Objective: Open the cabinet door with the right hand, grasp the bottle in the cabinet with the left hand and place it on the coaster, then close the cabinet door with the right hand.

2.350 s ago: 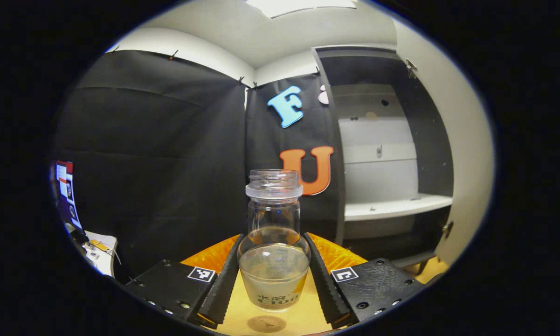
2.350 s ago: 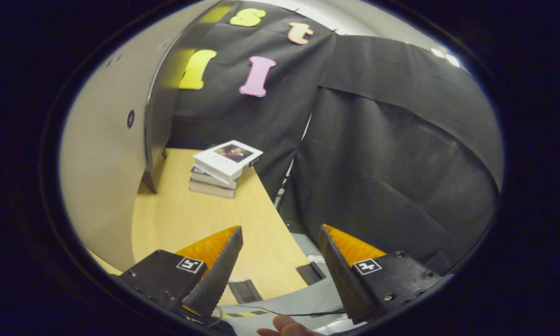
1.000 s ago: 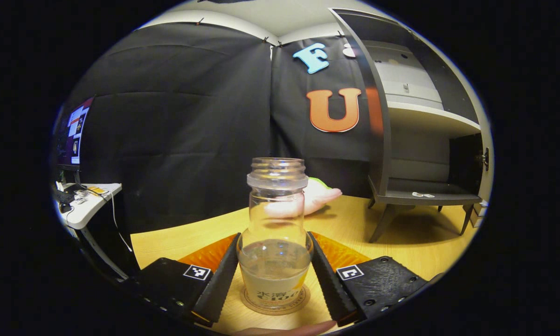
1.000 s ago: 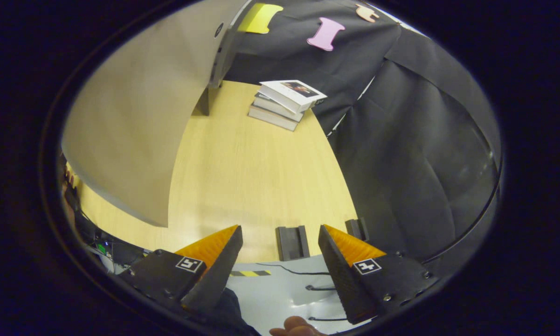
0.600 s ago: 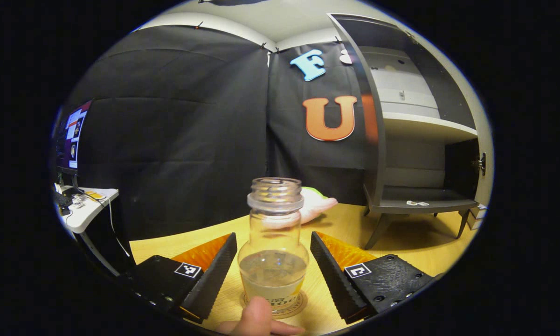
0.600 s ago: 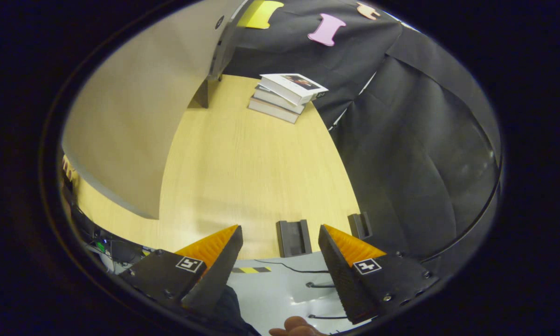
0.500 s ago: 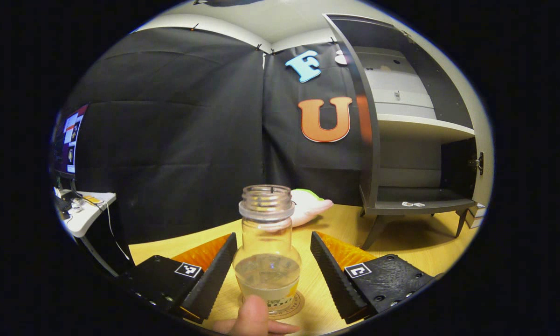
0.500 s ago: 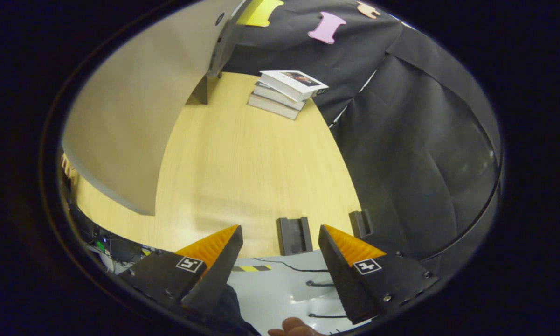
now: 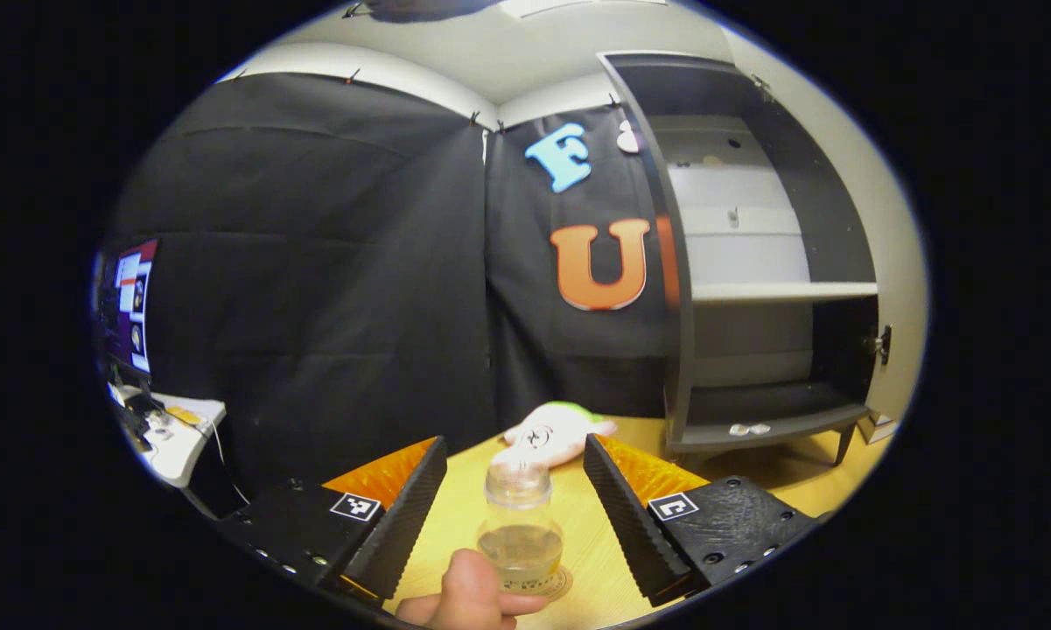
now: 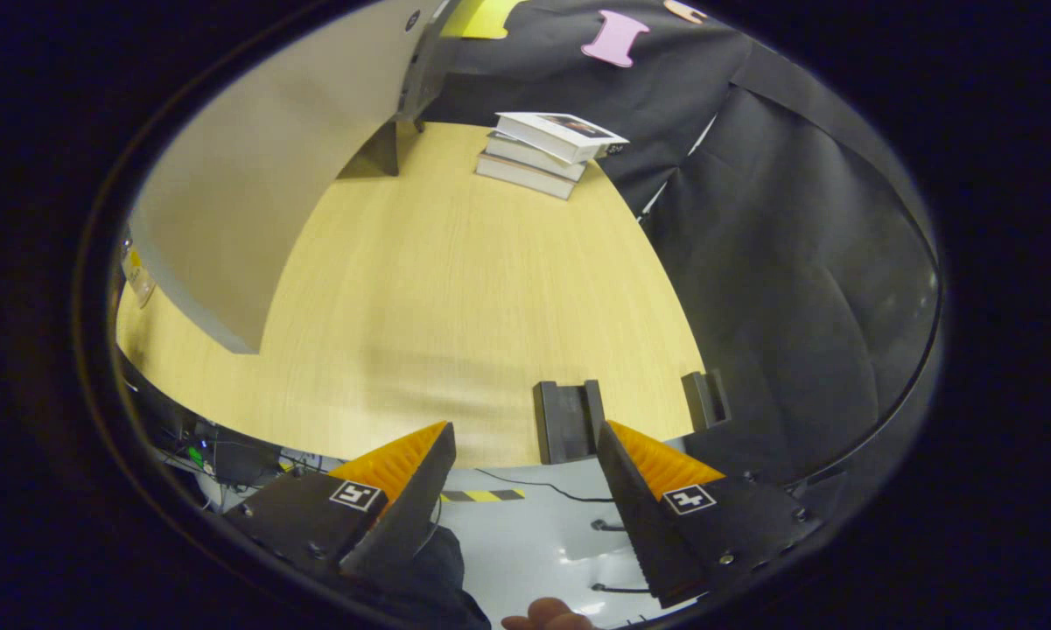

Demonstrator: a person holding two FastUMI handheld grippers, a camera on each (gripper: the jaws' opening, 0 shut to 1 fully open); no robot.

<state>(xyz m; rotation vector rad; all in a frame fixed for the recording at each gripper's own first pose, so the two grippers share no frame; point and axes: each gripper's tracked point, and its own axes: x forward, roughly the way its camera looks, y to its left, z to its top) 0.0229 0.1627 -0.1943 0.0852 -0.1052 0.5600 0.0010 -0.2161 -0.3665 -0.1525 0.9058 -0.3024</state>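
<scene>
Low in the left gripper view, the bottle [image 9: 520, 534] stands upright on the coaster [image 9: 553, 584], partly filled with pale liquid, uncapped. Left gripper [image 9: 514, 499] fingers are spread wide, clear of the bottle; a second ago they clamped it. A thumb [image 9: 460, 599] shows at the bottom edge. Behind lies a soft toy [image 9: 550, 434]; at right the cabinet [image 9: 757, 289] stands open.

Over in the right gripper view, the right gripper [image 10: 525, 490] fingers are apart, holding nothing. Cabinet door [image 10: 262, 192] fills the upper left; books [image 10: 547, 150] sit at the table's [image 10: 455, 297] far end.
</scene>
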